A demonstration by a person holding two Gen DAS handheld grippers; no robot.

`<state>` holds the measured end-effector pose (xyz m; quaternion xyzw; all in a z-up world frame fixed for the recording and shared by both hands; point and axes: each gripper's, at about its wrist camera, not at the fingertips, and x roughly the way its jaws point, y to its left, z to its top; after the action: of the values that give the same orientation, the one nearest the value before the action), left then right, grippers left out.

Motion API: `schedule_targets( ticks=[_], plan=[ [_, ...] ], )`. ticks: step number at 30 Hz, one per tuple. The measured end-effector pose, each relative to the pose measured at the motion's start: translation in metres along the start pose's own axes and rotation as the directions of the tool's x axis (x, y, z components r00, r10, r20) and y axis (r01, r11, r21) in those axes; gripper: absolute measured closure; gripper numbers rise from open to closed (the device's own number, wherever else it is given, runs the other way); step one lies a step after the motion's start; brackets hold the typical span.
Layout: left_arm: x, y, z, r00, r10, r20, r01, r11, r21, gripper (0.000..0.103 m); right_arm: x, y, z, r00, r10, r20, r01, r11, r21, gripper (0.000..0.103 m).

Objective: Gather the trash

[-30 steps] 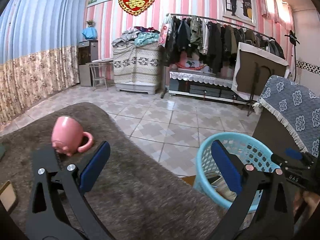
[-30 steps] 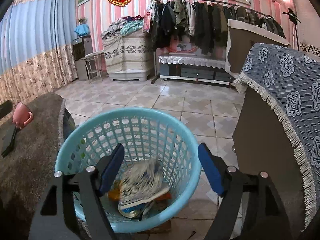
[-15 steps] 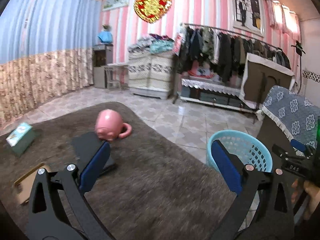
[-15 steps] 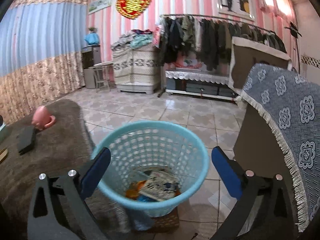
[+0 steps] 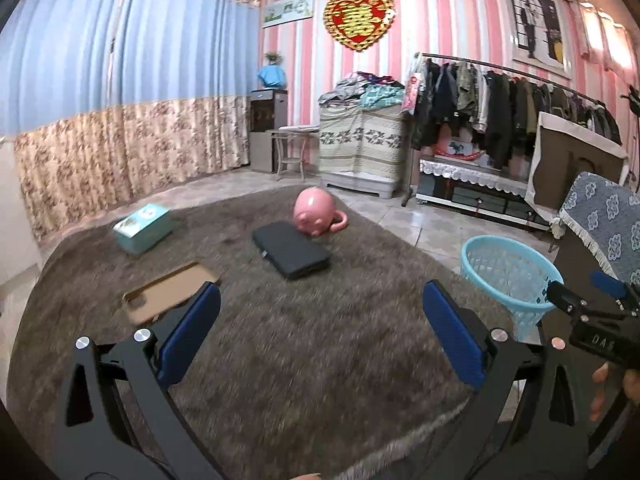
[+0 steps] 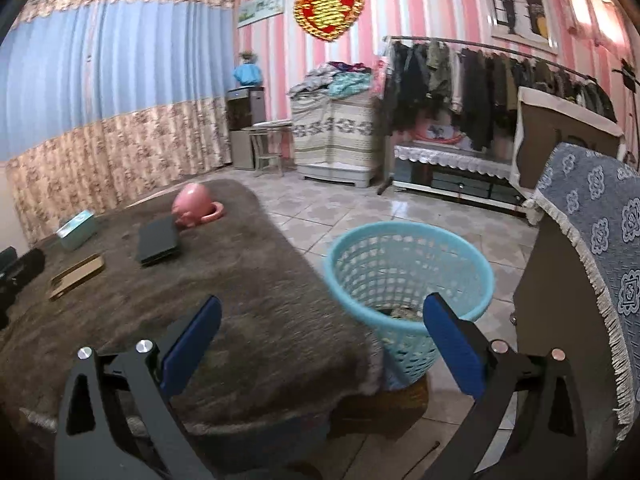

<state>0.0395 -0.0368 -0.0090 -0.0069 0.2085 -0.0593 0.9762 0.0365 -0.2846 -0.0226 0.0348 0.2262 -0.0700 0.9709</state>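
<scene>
A light blue plastic basket (image 6: 408, 268) stands on the tiled floor by the table's right edge, with some trash at its bottom; it also shows in the left wrist view (image 5: 508, 272). My left gripper (image 5: 320, 332) is open and empty above the brown furry tablecloth (image 5: 312, 360). My right gripper (image 6: 320, 336) is open and empty, raised above the table's edge and the basket. On the table lie a teal box (image 5: 142, 228), a tan phone case (image 5: 168, 292), a black flat case (image 5: 290, 248) and a pink mug (image 5: 318, 216) on its side.
A chair with a blue patterned cover (image 6: 592, 240) stands right of the basket. The right gripper's body shows at the right edge of the left wrist view (image 5: 592, 316). A clothes rack (image 5: 500, 96), a covered cabinet (image 5: 360, 140) and curtains (image 5: 120, 120) line the far walls.
Both grippers have drawn back and up from the basket, so more of the table and its objects shows. Both stay open and empty.
</scene>
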Motion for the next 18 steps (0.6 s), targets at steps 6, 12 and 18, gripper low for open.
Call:
schedule_targets(
  ticks=[6, 12, 18],
  plan=[
    [-0.015, 0.007, -0.010, 0.999, 0.046, 0.006, -0.046, 0.999, -0.011, 0.005, -0.020, 0.030, -0.007, 0.999, 0.034, 0.028, -0.033, 0.999, -0.041, 0.004],
    [-0.035, 0.016, -0.021, 0.996, 0.083, 0.028, -0.082, 0.996, -0.018, 0.005, -0.042, 0.056, -0.008, 0.996, 0.054, 0.069, -0.047, 0.994, -0.100, 0.004],
    [-0.038, 0.028, -0.024, 0.995, 0.098, 0.029, -0.096, 0.994, -0.049, 0.005, -0.055, 0.065, -0.006, 0.993, 0.078, 0.090, -0.068, 0.992, -0.108, 0.004]
  ],
)
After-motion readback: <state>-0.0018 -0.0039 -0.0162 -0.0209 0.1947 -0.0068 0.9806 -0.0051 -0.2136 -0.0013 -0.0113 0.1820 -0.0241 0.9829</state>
